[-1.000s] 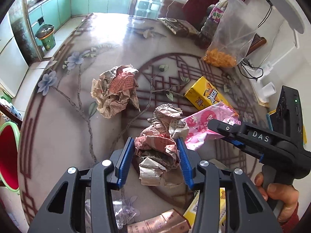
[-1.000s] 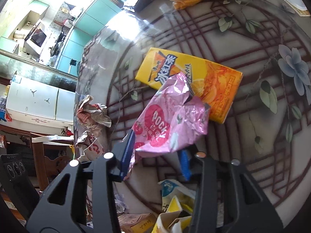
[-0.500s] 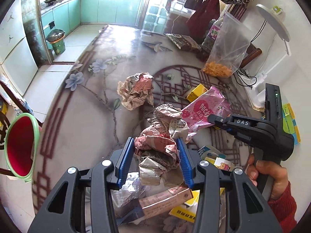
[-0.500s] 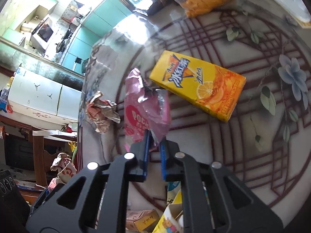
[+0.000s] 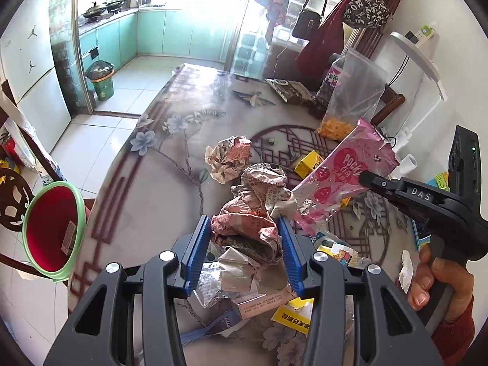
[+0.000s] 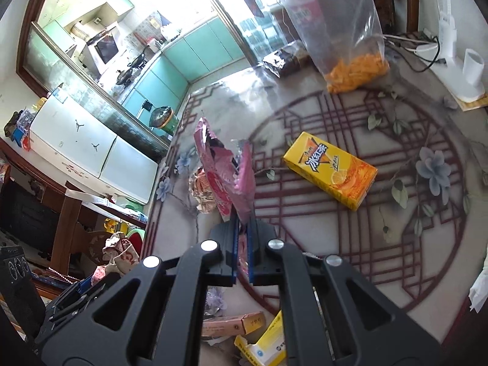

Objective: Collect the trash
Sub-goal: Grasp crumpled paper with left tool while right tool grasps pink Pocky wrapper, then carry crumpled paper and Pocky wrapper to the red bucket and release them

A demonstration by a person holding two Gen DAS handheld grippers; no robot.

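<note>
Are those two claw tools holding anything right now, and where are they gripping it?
Yes. The left gripper clamps a crumpled paper wad across its middle. The right gripper pinches a pink snack wrapper by its lower edge.

Floral table (image 6: 405,253), yellow carton (image 6: 331,172)

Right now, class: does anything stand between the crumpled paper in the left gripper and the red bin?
Nothing visible does. The crumpled paper is held above the table; the red bin sits open past its left edge.
</note>
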